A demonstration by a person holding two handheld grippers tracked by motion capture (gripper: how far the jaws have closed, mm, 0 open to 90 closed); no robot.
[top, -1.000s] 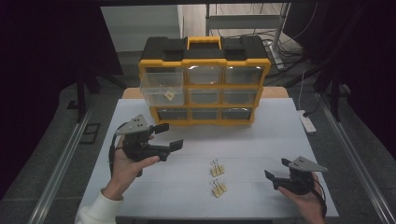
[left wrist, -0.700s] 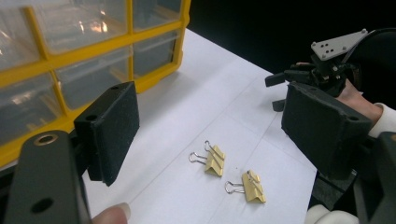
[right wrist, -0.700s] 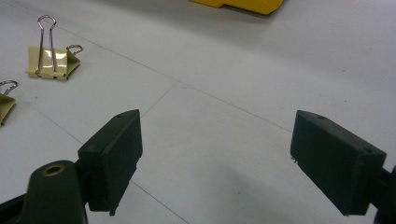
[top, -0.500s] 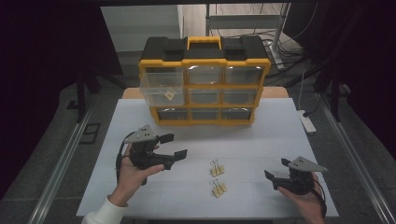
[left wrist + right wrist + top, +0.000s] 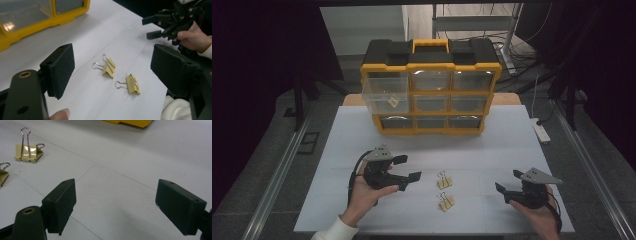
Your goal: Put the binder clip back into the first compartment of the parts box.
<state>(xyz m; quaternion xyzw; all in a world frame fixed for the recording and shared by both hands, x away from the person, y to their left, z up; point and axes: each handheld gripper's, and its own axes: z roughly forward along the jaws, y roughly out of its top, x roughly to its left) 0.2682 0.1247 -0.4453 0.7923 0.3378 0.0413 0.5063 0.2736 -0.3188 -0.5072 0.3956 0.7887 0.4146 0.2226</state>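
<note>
Two yellow binder clips lie on the white table, one (image 5: 444, 180) (image 5: 109, 68) (image 5: 28, 152) just behind the other (image 5: 446, 201) (image 5: 133, 84) (image 5: 2, 176). My left gripper (image 5: 408, 168) (image 5: 113, 57) is open, held just left of the clips and pointing at them, with nothing between its pads. My right gripper (image 5: 508, 180) (image 5: 116, 187) is open too, low over the table to the right of the clips; it also appears far off in the left gripper view (image 5: 155, 26).
A yellow and black drawer organizer (image 5: 431, 90) stands at the back of the table (image 5: 512, 145). Its top-left clear drawer (image 5: 384, 95) is pulled out and holds a clip (image 5: 393, 101). A white power strip (image 5: 542, 131) lies off the right edge.
My left gripper has come forward and to the right, closer to the two clips. The right gripper and the clips have stayed put.
</note>
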